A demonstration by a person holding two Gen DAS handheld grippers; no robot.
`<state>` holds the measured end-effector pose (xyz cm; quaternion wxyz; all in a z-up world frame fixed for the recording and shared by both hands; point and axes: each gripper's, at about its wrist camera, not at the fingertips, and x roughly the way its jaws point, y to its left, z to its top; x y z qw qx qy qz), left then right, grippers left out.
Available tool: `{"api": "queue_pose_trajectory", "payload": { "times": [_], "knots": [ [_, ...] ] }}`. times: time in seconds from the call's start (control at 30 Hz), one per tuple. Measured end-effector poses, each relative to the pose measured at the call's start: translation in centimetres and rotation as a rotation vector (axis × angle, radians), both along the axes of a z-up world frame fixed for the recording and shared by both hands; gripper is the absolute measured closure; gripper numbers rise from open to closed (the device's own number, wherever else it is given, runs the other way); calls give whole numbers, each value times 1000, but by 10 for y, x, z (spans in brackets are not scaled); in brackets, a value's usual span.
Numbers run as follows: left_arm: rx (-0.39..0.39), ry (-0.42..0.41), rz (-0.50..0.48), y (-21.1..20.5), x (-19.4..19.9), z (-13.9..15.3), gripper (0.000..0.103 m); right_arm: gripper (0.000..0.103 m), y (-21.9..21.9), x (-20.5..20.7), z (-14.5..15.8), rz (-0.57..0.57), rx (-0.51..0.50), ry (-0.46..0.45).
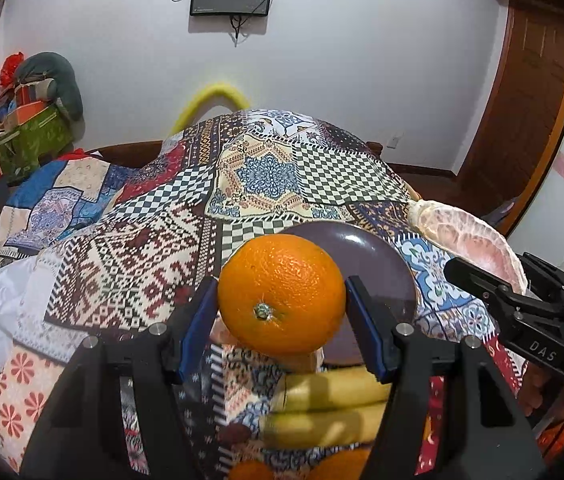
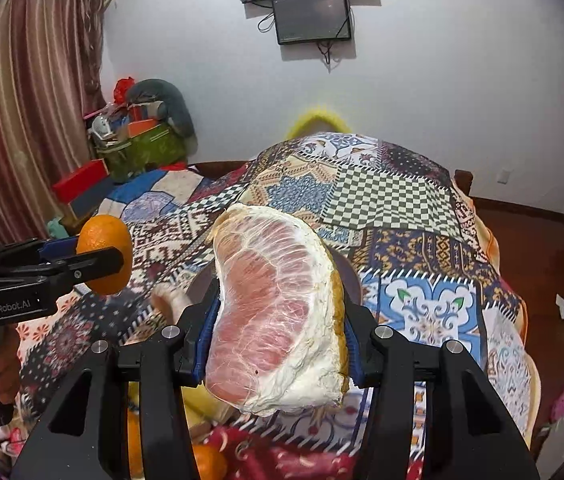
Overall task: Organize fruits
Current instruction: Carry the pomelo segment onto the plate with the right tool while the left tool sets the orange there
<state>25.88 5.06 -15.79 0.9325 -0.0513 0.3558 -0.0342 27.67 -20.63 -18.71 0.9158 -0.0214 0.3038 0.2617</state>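
A bed (image 1: 129, 240) spread with a patchwork quilt (image 2: 394, 196) carries everything here, and its soft, uneven surface is likely why a hard dish has been set out to collect the fruit. That dish, a dark purple plate (image 1: 378, 256), lies on the quilt toward the near edge of the bed, and both held fruits hang in the air over or just beside it, which suggests it is where they are meant to go.

The pomelo wedge (image 2: 273, 312), peeled and wrapped in clear film, is the bigger of the two carried pieces. The right gripper (image 2: 277, 344) is clamped on its flanks, blue pads against film and pith, with the curved back standing upward; holding it across the thinner dimension suits a narrow-to-middling jaw spread.

The orange (image 1: 282, 292) sits between the pads of the left gripper (image 1: 282, 312), pinched at its widest girth with the stem end facing the camera, so a round fruit cannot roll out.

Beneath the left gripper a bunch of bananas (image 1: 326, 408) lies on the quilt by the near edge, blurred, with smaller oranges (image 1: 249, 472) closer still; these appear to be waiting their turn.
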Motion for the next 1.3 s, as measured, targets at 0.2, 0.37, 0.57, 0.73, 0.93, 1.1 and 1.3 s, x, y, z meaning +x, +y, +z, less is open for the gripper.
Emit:
{"api": "queue_pose_trajectory", "payload": {
  "times": [0.2, 0.37, 0.57, 0.73, 0.93, 1.1, 1.3],
  "knots": [
    [9, 4, -2, -1, 26, -6, 40, 56, 1, 21, 0, -13, 13, -5],
    [23, 22, -6, -3, 45, -14, 40, 56, 4, 40, -6, -11, -5, 11],
    [38, 65, -11, -6, 67, -32, 40, 56, 13, 64, -19, 2, -60, 53],
    [50, 118, -19, -7, 83, -49, 40, 56, 21, 83, -34, 26, -98, 98],
    [76, 166, -36, -11, 100, -65, 40, 56, 31, 96, -52, 42, -145, 164],
    [94, 193, -58, -17, 109, -72, 40, 56, 35, 101, -60, 52, -177, 189],
    [119, 224, -70, -21, 117, -78, 39, 56, 38, 111, -65, 49, -216, 197]
  ]
}}
